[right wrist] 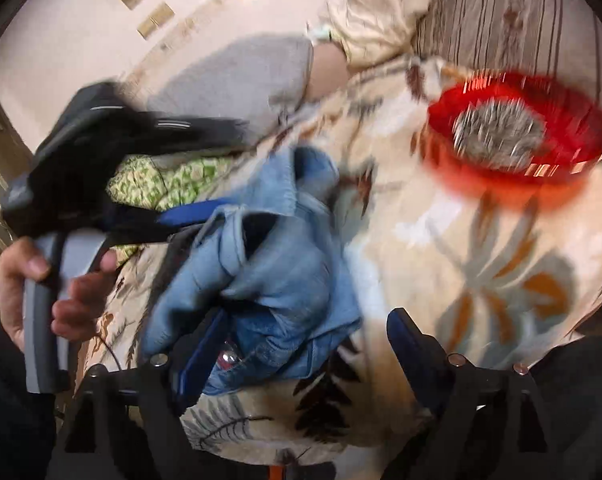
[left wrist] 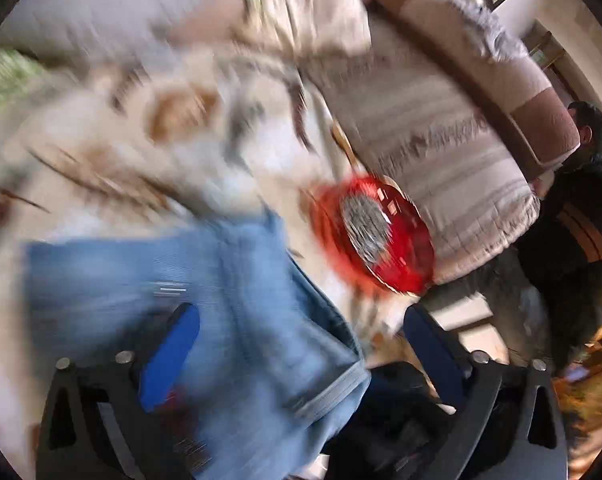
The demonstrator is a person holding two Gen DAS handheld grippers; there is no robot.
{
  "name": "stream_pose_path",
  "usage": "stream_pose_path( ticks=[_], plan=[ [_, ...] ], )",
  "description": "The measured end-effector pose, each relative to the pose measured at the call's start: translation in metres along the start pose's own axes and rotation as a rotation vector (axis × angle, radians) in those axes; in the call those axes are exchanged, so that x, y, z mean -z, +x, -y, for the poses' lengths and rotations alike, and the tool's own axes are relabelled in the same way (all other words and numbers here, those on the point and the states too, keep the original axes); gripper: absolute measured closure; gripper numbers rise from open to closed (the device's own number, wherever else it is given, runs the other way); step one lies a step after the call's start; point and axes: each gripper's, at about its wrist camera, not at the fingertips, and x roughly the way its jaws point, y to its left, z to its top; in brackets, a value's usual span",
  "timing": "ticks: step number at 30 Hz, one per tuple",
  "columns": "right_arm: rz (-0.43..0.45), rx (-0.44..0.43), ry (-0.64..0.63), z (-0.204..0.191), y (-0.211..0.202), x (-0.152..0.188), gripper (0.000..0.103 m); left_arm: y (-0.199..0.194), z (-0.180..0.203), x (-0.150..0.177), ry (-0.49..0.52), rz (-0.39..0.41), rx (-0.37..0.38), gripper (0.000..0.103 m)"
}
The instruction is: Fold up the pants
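Both your grippers, left (left wrist: 301,340) and right (right wrist: 309,344), spread wide, nothing pinched; flatten the jeans (right wrist: 269,264) before regripping.

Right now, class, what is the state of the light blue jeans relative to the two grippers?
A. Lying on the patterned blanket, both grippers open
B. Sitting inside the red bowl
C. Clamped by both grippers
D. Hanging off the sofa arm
A: the jeans lie bunched on the patterned blanket, and both the left gripper and the right gripper stand wide open.
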Motion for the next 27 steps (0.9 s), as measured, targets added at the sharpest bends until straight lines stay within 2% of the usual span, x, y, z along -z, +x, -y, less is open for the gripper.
stream_pose_path(
  ticks=[2, 4, 5, 7, 9, 13, 16, 18, 19, 20, 21, 22, 23, 27],
  plan=[
    [0.026, 0.012, -0.030, -0.003, -0.012, -0.007, 0.019, -0.027, -0.007, 0.005, 0.030, 0.035, -0.026, 0.001],
    [0.043, 0.009, -0.052, -0.006, -0.019, -0.015, 0.018, -0.051, -0.024, 0.020, 0.046, 0.056, -0.094, 0.001],
    [0.042, -0.004, -0.052, -0.007, -0.021, -0.020, 0.018, -0.061, -0.035, 0.031, 0.053, 0.059, -0.138, 0.001],
    [0.040, -0.035, -0.047, -0.009, -0.022, -0.028, 0.018, -0.070, -0.047, 0.052, 0.085, 0.054, -0.183, 0.001],
    [0.033, -0.073, -0.057, -0.015, -0.022, -0.035, 0.018, -0.077, -0.058, 0.077, 0.155, 0.050, -0.223, 0.001],
    [-0.036, -0.074, -0.125, -0.035, 0.000, -0.047, 0.018, -0.067, -0.054, 0.116, 0.322, 0.037, -0.230, 0.001],
    [-0.116, -0.063, -0.122, -0.037, 0.023, -0.049, 0.019, -0.048, -0.042, 0.133, 0.428, 0.021, -0.277, 0.001],
    [-0.126, -0.052, -0.134, -0.037, 0.030, -0.047, 0.024, -0.031, -0.033, 0.137, 0.492, 0.021, -0.311, 0.001],
    [-0.124, -0.048, -0.149, -0.037, 0.030, -0.046, 0.033, -0.023, -0.030, 0.139, 0.515, 0.018, -0.325, 0.001],
    [-0.127, -0.041, -0.166, -0.038, 0.032, -0.045, 0.042, -0.016, -0.028, 0.140, 0.531, 0.009, -0.329, 0.005],
    [-0.132, -0.034, -0.180, -0.037, 0.034, -0.045, 0.047, -0.010, -0.027, 0.140, 0.540, -0.002, -0.330, 0.019],
    [-0.138, -0.032, -0.194, -0.038, 0.036, -0.044, 0.060, -0.003, -0.026, 0.139, 0.543, -0.022, -0.334, 0.030],
    [-0.148, -0.031, -0.211, -0.037, 0.036, -0.043, 0.069, 0.004, -0.028, 0.138, 0.533, -0.054, -0.336, 0.053],
    [-0.173, 0.006, -0.278, -0.037, 0.042, -0.035, 0.071, 0.006, -0.032, 0.133, 0.491, -0.070, -0.310, 0.075]
  ],
)
